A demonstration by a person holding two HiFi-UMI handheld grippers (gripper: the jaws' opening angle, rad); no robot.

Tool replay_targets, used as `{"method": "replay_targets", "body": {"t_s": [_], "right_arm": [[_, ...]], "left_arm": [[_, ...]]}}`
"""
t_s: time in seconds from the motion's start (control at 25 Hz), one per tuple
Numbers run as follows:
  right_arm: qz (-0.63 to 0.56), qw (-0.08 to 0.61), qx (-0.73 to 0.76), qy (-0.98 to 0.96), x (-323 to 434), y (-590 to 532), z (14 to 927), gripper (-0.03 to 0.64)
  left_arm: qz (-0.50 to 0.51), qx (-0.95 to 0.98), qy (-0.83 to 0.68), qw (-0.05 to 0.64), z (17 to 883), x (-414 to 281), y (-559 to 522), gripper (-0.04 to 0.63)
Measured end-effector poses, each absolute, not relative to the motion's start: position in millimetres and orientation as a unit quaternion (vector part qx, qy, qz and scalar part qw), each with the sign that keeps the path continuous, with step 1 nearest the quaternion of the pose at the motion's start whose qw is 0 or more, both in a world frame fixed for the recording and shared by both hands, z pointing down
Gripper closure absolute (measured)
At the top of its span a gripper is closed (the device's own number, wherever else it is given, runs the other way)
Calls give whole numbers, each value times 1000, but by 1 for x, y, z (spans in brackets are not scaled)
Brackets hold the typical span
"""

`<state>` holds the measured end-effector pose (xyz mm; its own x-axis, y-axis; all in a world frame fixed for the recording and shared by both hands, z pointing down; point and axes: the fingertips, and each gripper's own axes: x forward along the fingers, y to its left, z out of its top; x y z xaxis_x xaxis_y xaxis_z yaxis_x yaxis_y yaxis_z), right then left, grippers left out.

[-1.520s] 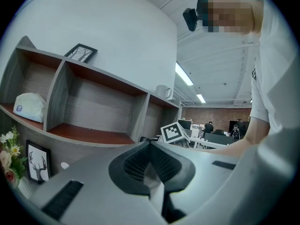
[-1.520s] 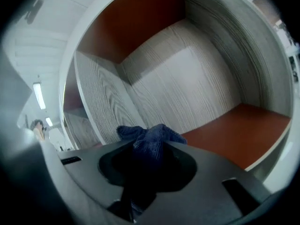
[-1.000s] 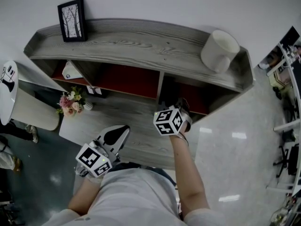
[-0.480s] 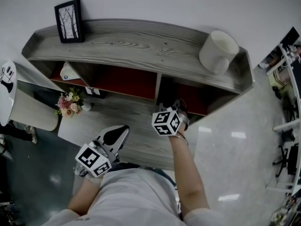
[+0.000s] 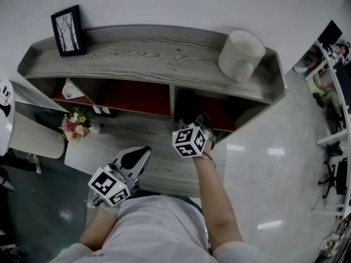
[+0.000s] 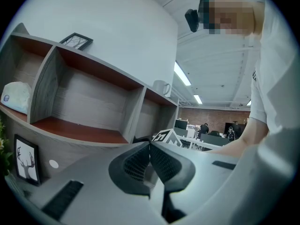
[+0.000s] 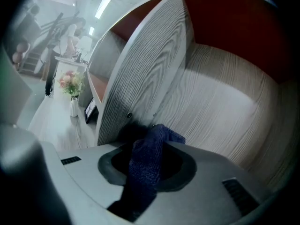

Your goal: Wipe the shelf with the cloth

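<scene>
The grey wood-grain shelf unit [image 5: 142, 51] with red back panels stands against the wall. My right gripper [image 5: 201, 121] reaches into the mouth of its lower right compartment, beside the upright divider [image 7: 150, 74]. In the right gripper view this gripper [image 7: 155, 134] is shut on a dark blue cloth [image 7: 146, 168]. The cloth pokes out past the tips just above the compartment floor [image 7: 225, 111]. My left gripper [image 5: 141, 152] hangs near the person's waist over the lower ledge. It [image 6: 150, 148] is shut with nothing between the pads.
A black picture frame [image 5: 67, 29] and a white mug [image 5: 240, 53] stand on the top board. A white packet [image 5: 70, 90] lies in the left compartment. A flower vase [image 5: 75, 126] and a small frame [image 5: 102, 110] sit on the lower ledge. A white round table [image 5: 5, 100] is at far left.
The head view has swung a little, so the shelf sits further left in frame. The right gripper stays at the lower right compartment with the cloth. The left gripper has not moved.
</scene>
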<state>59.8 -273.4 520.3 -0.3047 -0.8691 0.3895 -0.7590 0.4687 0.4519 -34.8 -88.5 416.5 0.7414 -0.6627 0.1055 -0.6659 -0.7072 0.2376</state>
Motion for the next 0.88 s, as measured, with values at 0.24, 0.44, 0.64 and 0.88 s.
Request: {"method": "replay_targets", "body": {"t_s": [0.24, 0.44, 0.64, 0.88], "right_arm": [[-92, 301, 514, -798, 63, -272, 520, 520], [-88, 306, 530, -786, 77, -264, 520, 520], [-65, 298, 545, -781, 103, -258, 521, 520], [-39, 296, 580, -758, 153, -251, 522, 520]], "left_arm": [[8, 926, -354, 129, 415, -31, -91, 580], [10, 926, -354, 131, 417, -32, -92, 580], [11, 928, -348, 134, 420, -30, -93, 580], [12, 932, -336, 138, 423, -23, -93, 580]]}}
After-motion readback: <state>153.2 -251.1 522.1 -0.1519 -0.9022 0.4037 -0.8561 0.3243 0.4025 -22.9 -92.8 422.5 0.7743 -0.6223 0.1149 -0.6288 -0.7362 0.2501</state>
